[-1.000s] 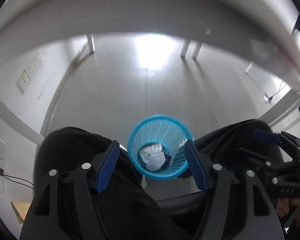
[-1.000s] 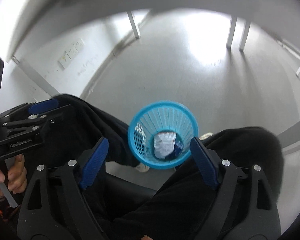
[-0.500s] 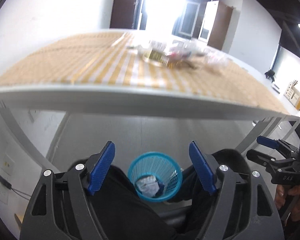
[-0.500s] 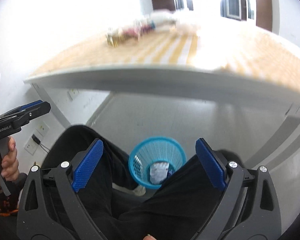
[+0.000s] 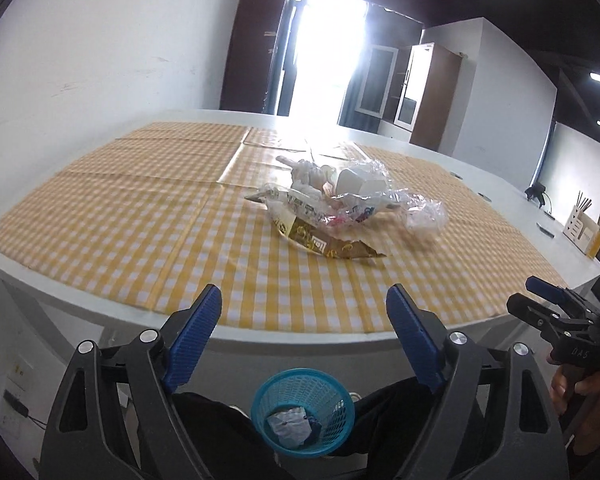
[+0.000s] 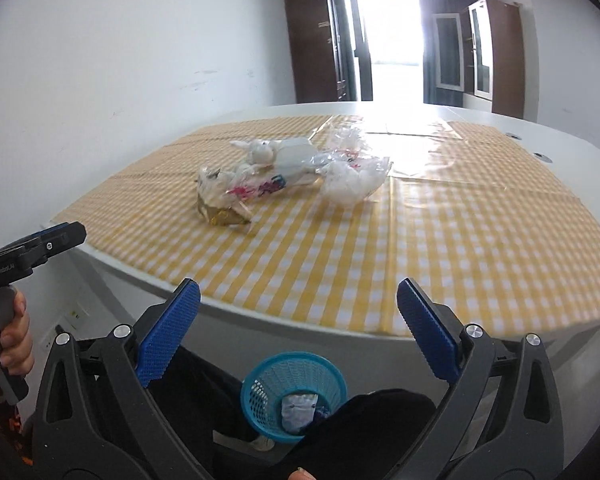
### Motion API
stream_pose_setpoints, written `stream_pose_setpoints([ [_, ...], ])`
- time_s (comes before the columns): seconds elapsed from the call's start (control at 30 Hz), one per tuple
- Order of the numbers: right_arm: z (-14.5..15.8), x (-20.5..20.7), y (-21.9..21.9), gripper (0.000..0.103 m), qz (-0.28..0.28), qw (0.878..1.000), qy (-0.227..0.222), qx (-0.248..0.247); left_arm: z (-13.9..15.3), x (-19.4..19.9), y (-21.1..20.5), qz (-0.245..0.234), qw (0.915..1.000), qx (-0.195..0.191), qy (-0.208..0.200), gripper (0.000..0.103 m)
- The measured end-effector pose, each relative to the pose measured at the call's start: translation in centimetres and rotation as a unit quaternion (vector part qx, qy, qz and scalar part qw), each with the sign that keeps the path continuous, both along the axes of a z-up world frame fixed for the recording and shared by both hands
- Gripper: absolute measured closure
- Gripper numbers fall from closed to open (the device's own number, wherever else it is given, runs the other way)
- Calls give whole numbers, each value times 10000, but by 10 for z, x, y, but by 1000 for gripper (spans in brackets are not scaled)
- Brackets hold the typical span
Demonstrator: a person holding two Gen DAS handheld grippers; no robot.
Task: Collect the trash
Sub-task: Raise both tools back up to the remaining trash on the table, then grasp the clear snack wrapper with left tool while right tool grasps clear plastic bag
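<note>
A pile of trash [image 5: 340, 204] lies on the yellow checked tablecloth: clear plastic bags, white crumpled paper, a white cup, a gold-brown wrapper [image 5: 328, 242]. It also shows in the right wrist view [image 6: 284, 172]. A blue mesh bin [image 5: 303, 410] stands on the floor between the person's legs, with crumpled white paper inside; it also shows in the right wrist view [image 6: 294, 392]. My left gripper [image 5: 304, 332] is open and empty, short of the table's near edge. My right gripper [image 6: 298, 324] is open and empty, also in front of the table.
The white table [image 5: 260, 344] has its front edge just ahead of both grippers. A wooden holder [image 5: 582, 232] stands at the far right of the table. Wall sockets [image 5: 18, 390] are low on the left wall. Cabinets and a bright doorway are behind.
Both grippers have tilted up from looking down at the bin under the table to looking across the tabletop at the trash pile. Both stay open.
</note>
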State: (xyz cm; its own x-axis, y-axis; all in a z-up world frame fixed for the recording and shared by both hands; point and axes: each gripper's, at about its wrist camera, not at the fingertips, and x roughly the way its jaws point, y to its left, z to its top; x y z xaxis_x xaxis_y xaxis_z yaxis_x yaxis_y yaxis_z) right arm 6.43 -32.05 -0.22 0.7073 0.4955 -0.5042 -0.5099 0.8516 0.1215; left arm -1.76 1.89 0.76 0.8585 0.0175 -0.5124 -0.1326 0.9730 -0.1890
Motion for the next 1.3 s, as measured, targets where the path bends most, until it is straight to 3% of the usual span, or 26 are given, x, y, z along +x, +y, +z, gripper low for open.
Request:
stream_pose_setpoints([
  [0.33, 10, 77, 17, 9, -215, 9994, 52, -260, 8, 83, -4, 89, 9996, 59, 253, 20],
  [0.47, 5, 112, 26, 9, -181, 9988, 305, -330, 3, 119, 0, -156, 9964, -664, 502, 20],
  [0.5, 3, 120, 28, 9, -180, 9985, 364, -357, 2, 125, -1, -157, 9962, -684, 523, 20],
  [0.63, -1, 146, 39, 10, -112, 9975, 481, -504, -3, 146, -10, 25, 9980, -169, 608, 18],
  [0.7, -3, 158, 44, 10, -84, 9969, 584, -520, -6, 150, -6, 283, 9977, -148, 595, 19],
  [0.8, -7, 174, 52, 18, -134, 9950, 777, -607, -11, 159, 0, 305, 9968, -222, 699, 20],
  [0.9, -12, 179, 60, 20, -42, 9942, 830, -676, -16, 163, 0, 335, 9966, -76, 752, 21],
  [0.97, -16, 182, 62, 31, -31, 9933, 906, -722, -19, 163, 3, 286, 9964, -106, 796, 37],
  [1.0, -19, 183, 63, 46, -21, 9924, 969, -756, -21, 164, 6, 237, 9963, -188, 807, 45],
  [1.03, -21, 183, 62, 50, -31, 9922, 983, -766, -22, 166, 9, 186, 9961, -294, 813, 60],
  [1.1, -21, 183, 59, 58, -45, 9929, 946, -719, -26, 166, 12, 154, 9956, -414, 824, 68],
  [1.17, -22, 182, 55, 62, -54, 9934, 951, -634, -30, 166, 11, 113, 9959, -340, 827, 86],
  [1.3, -22, 170, 45, 72, -61, 9946, 919, -470, -28, 150, 14, 153, 9973, -315, 650, 94],
])
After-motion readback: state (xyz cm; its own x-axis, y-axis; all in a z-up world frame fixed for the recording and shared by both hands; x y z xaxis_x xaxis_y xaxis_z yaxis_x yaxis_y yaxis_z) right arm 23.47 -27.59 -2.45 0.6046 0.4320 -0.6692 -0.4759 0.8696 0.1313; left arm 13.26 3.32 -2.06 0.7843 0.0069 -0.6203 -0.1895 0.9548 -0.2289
